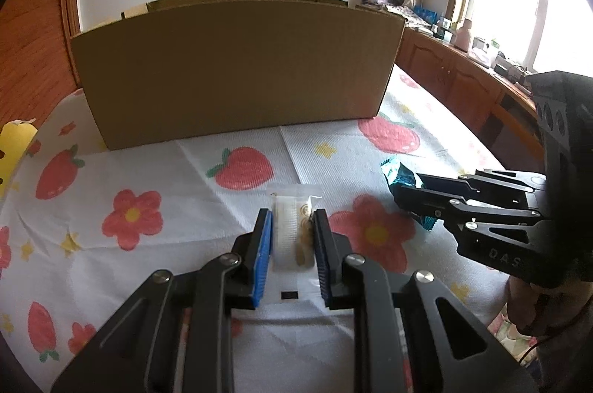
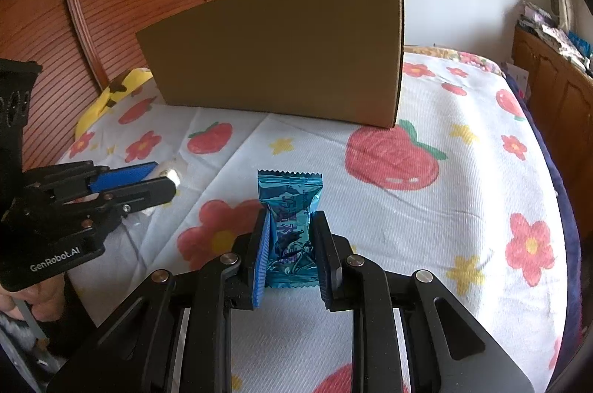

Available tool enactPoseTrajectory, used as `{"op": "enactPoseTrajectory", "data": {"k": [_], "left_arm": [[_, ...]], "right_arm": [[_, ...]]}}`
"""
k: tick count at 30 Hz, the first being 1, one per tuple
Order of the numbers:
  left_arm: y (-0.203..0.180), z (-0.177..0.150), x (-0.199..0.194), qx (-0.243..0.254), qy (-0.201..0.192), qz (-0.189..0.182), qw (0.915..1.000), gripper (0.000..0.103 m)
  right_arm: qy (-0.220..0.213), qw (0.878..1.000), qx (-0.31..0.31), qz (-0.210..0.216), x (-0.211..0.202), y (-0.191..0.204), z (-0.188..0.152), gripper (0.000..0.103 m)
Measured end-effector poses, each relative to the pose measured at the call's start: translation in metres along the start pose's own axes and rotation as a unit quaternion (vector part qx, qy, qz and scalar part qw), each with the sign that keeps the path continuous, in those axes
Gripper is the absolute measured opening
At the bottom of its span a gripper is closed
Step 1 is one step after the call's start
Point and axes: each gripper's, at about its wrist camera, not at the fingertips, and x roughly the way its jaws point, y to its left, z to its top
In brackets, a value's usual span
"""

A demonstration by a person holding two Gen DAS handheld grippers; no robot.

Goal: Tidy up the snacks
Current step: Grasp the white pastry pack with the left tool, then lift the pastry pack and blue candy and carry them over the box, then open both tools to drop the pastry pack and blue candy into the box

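**Q:** While the left wrist view is up, what does it show?

**A:** The left gripper point(image 1: 291, 244) pinches a clear plastic snack packet point(image 1: 294, 237) between its blue ribbed pads point(image 1: 261, 256). The packet looks flat and glossy, with a white band and pale round pieces inside. It sits low over a bedspread point(image 1: 148, 170), white waffle-textured cloth printed with red strawberries and flowers. Whether the packet touches the cloth, I cannot tell. A tall brown cardboard box point(image 1: 233, 70) stands behind it, smooth, matte and open at the top. At the right edge the right gripper point(image 1: 411, 196) grips a crinkled teal foil packet point(image 1: 398, 176).

**Q:** And the right wrist view?

**A:** The right gripper point(image 2: 291, 244) has its fingers closed on a blue foil candy packet point(image 2: 291, 230), pillow-shaped, shiny, wrinkled, with saw-toothed sealed ends. The packet stands upright between the pads, its lower end on or just over the bedspread point(image 2: 407, 207). The cardboard box point(image 2: 281, 52) stands beyond it. At left, the left gripper point(image 2: 168, 181) holds its pale packet point(image 2: 171, 175); a yellow plush toy point(image 2: 115, 92) lies near the box.

**Q:** Which step is this?

**A:** Both snacks look gripped but not yet boxed. My judgement: the next move calls for lifting each packet above the tall box wall, then releasing inside. Slick foil could slip, so the grip must hold.
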Motion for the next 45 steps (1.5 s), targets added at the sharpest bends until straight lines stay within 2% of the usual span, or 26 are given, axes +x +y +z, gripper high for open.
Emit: {"op": "enactPoseTrajectory", "data": {"k": [23, 30, 33, 39, 45], "left_arm": [[0.019, 0.007, -0.015, -0.015, -0.042, 0.017, 0.9989, 0.020], [0.028, 0.031, -0.026, -0.001, -0.065, 0.021, 0.9977, 0.020], [0.037, 0.052, -0.032, 0.000, -0.082, 0.024, 0.9963, 0.020], [0.055, 0.100, -0.038, 0.013, -0.118, 0.035, 0.9922, 0.020], [0.081, 0.147, -0.024, 0.014, -0.137, 0.048, 0.9893, 0.020]], "right_arm": [[-0.005, 1.000, 0.003, 0.002, -0.001, -0.001, -0.001, 0.020], [-0.007, 1.000, 0.007, -0.004, -0.009, -0.004, 0.004, 0.020], [-0.022, 1.000, 0.002, 0.000, -0.023, -0.002, 0.018, 0.020], [-0.075, 0.996, -0.042, -0.010, -0.048, 0.009, 0.081, 0.021], [-0.113, 0.993, -0.041, -0.008, -0.039, 0.007, 0.141, 0.021]]}}
